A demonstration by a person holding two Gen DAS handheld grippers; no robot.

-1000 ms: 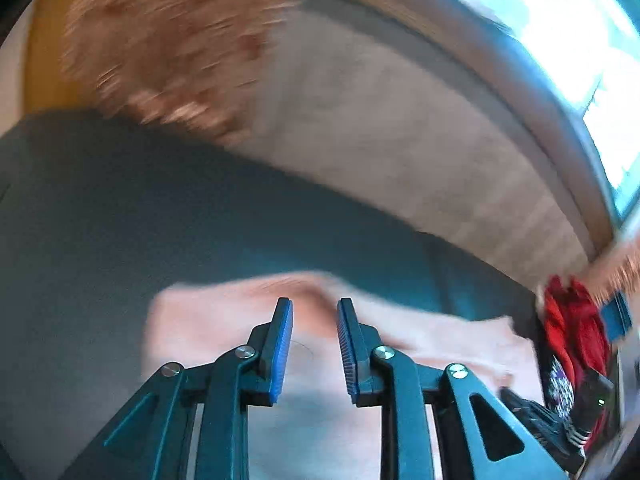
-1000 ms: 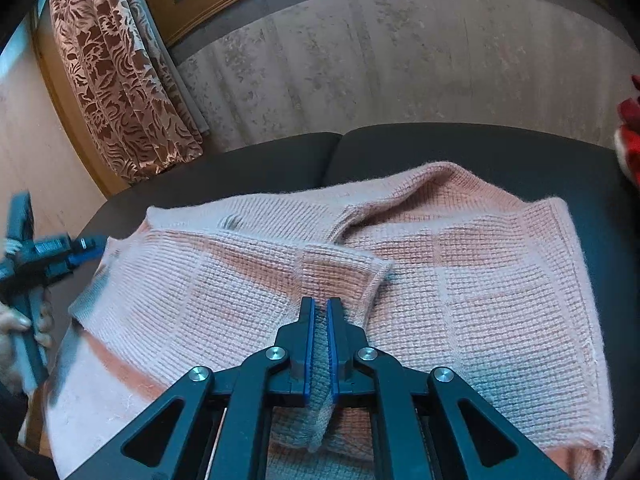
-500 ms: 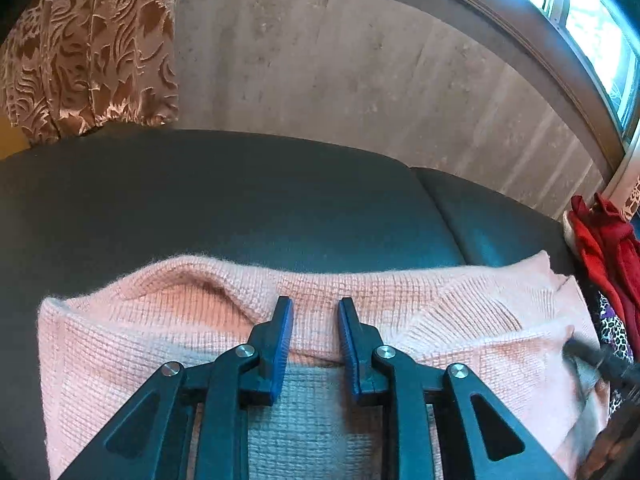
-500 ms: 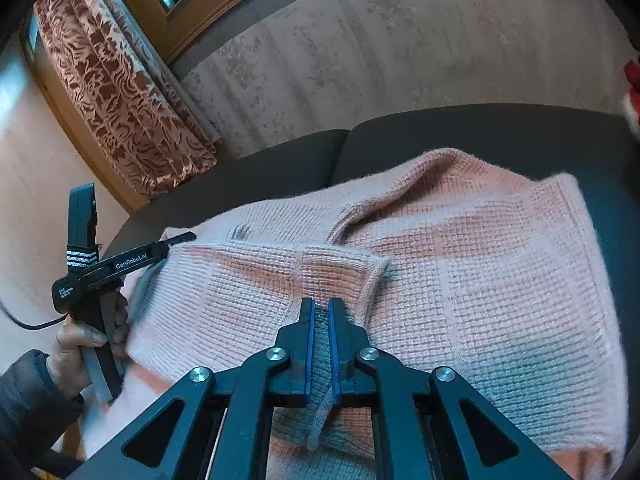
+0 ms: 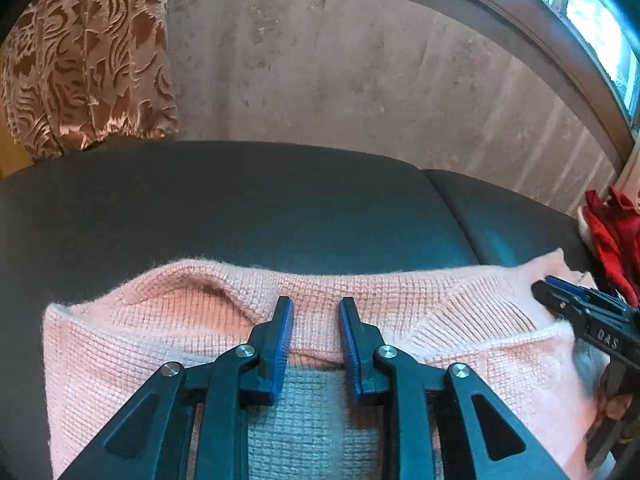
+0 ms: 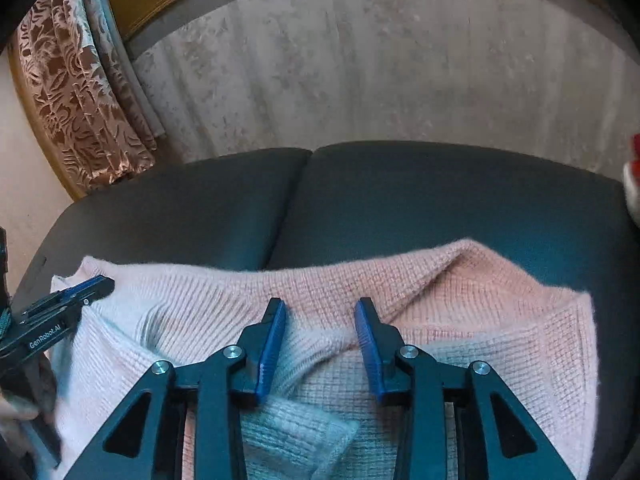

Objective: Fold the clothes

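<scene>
Now both open, empty: left gripper (image 5: 316, 308) and right gripper (image 6: 320, 308) over sweater (image 5: 400, 300), fold running left-right just ahead.

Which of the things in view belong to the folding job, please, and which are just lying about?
Part of the job:
pink knit sweater, lying on the dark sofa
left gripper, open over it
right gripper, open over it

Just lying about:
red garment at the sofa's right end
patterned curtain
window
</scene>
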